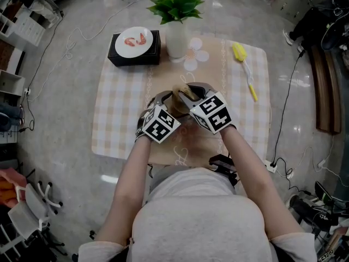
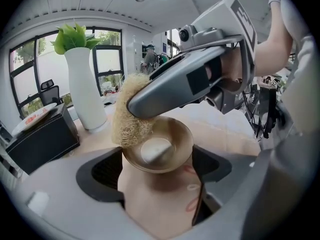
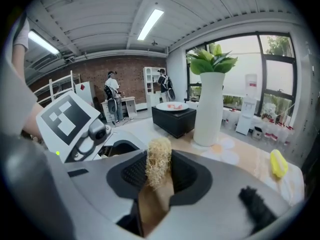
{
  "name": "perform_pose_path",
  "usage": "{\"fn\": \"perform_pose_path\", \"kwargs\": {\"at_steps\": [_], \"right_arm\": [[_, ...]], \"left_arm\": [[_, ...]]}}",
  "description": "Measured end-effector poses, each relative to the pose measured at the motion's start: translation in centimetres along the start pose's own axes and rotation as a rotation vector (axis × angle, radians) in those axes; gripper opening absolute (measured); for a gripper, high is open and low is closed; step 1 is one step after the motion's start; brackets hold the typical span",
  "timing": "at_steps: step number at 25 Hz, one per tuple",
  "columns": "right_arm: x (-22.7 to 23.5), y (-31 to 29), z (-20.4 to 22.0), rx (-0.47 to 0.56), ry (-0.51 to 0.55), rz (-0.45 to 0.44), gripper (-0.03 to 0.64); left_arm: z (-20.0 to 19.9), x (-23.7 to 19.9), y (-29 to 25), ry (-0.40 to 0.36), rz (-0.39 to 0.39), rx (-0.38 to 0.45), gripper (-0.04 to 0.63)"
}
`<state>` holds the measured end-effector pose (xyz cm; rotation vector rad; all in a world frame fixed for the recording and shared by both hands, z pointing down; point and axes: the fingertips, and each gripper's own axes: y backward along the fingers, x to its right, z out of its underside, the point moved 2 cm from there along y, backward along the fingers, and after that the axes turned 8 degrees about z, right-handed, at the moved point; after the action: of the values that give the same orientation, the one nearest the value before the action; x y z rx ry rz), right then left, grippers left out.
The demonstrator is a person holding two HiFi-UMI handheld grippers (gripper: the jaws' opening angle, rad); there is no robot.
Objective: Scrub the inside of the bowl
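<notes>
the left gripper point(image 2: 159, 170) has its jaws set wide, pressing both sides of the small round brown bowl point(image 2: 157, 145), which sits on the beige checked tablecloth point(image 1: 120, 108) before the person. the right gripper point(image 3: 159, 174) is clamped on a straw-coloured fibrous scrubber point(image 2: 129, 119) at the bowl's rim. best to hold the bowl steady, sink the scrubber to the pale bottom, and circle firmly without tipping it.

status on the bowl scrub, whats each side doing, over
Left hand-held gripper clamped on bowl. Right hand-held gripper shut on loofah scrubber, scrubber at the bowl's rim, not the bottom. Nothing blocking the bowl.
</notes>
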<state>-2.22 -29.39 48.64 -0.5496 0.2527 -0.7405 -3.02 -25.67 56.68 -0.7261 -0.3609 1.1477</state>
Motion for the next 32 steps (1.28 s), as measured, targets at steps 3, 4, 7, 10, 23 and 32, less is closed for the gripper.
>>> {"fn": "perform_pose_path", "kwargs": {"at_steps": [3, 4, 7, 10, 23, 32], "right_arm": [[0.4, -0.4, 0.1, -0.009, -0.005, 0.001, 0.104], [0.6, -0.5, 0.1, -0.011, -0.008, 0.000, 0.104], [1.0, -0.5, 0.2, -0.017, -0.016, 0.006, 0.104], [1.6, -0.3, 0.5, -0.020, -0.031, 0.026, 0.104], [4.1, 0.8, 1.4, -0.052, -0.073, 0.072, 0.104], [5.0, 2.2, 2.2, -0.102, -0.039, 0.022, 0.104]], "left_arm": [[0.0, 0.0, 0.0, 0.001, -0.002, -0.005, 0.446], [0.0, -0.1, 0.0, 0.001, -0.002, -0.005, 0.446], [0.0, -0.1, 0.0, 0.000, -0.003, -0.007, 0.445], [0.0, -0.1, 0.0, 0.002, 0.001, -0.006, 0.445], [0.0, -0.1, -0.1, 0.005, 0.002, -0.016, 0.443], [0.0, -0.1, -0.1, 0.004, 0.006, -0.019, 0.442]]}}
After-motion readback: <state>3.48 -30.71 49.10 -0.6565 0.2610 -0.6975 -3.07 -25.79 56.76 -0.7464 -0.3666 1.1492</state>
